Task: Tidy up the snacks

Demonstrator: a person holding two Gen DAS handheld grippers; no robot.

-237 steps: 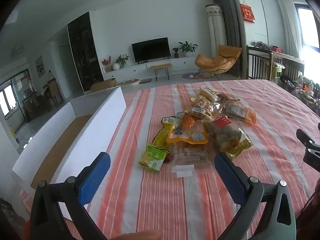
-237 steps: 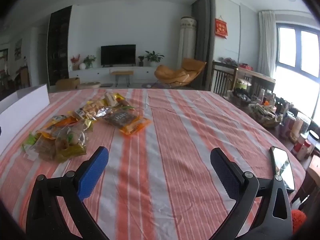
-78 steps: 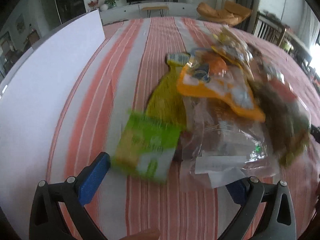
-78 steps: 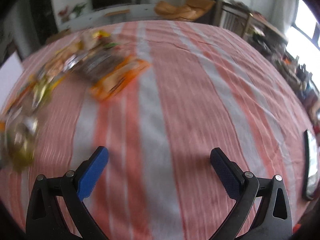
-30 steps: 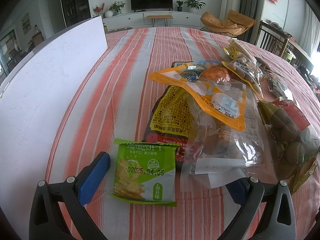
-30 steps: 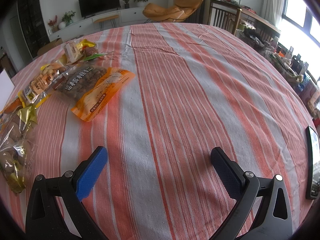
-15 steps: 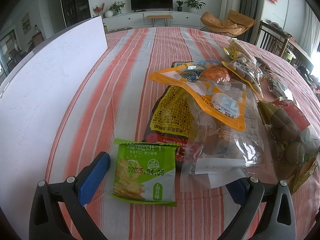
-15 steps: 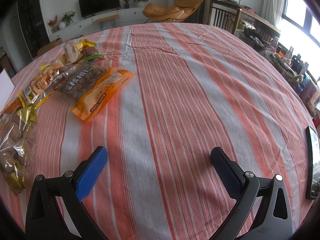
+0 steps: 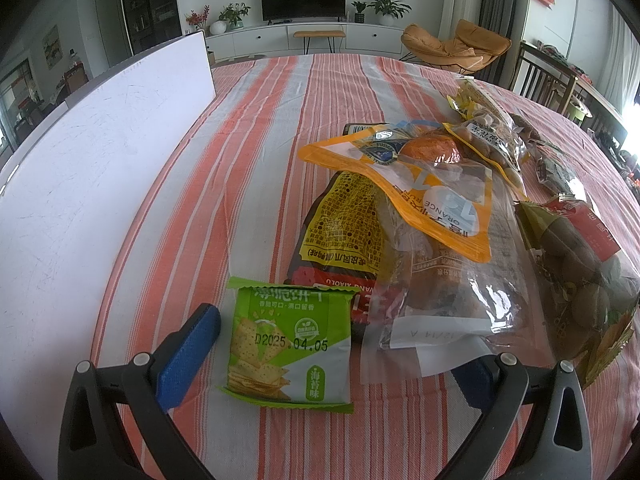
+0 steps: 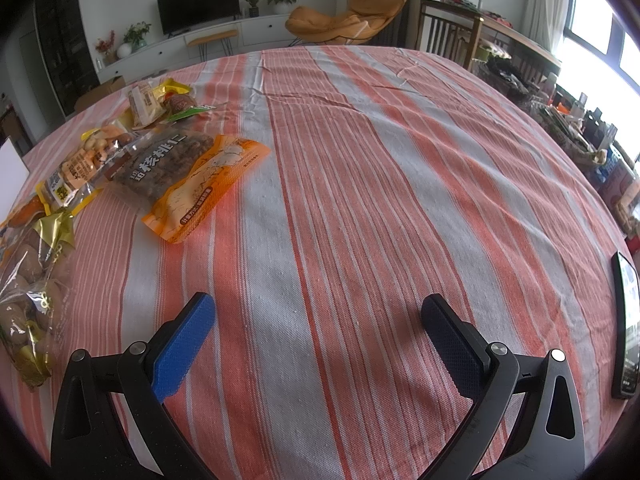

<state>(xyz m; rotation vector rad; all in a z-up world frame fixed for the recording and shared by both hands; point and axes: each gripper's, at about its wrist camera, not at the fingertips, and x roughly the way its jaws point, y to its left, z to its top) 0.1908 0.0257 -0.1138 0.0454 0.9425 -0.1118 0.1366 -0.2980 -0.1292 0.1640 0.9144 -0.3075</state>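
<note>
A pile of snack bags lies on the striped tablecloth. In the left wrist view a small green cracker pack (image 9: 290,344) lies nearest, between the fingers of my open left gripper (image 9: 328,352). Behind it are a yellow and dark pack (image 9: 344,224), an orange bag (image 9: 404,184), a clear bag with a white label (image 9: 448,300) and a bag of brown round snacks (image 9: 576,268). My right gripper (image 10: 316,344) is open and empty over bare cloth. An orange walnut bag (image 10: 188,180) lies to its far left.
A white box wall (image 9: 92,152) stands along the left edge of the table. A phone (image 10: 626,324) lies at the table's right edge. The striped cloth (image 10: 380,184) covers the table. Chairs and clutter stand beyond the right side.
Over the last second nothing has visibly moved. Since 2.6 s ago both grippers have steadied, the left one close over the green cracker pack.
</note>
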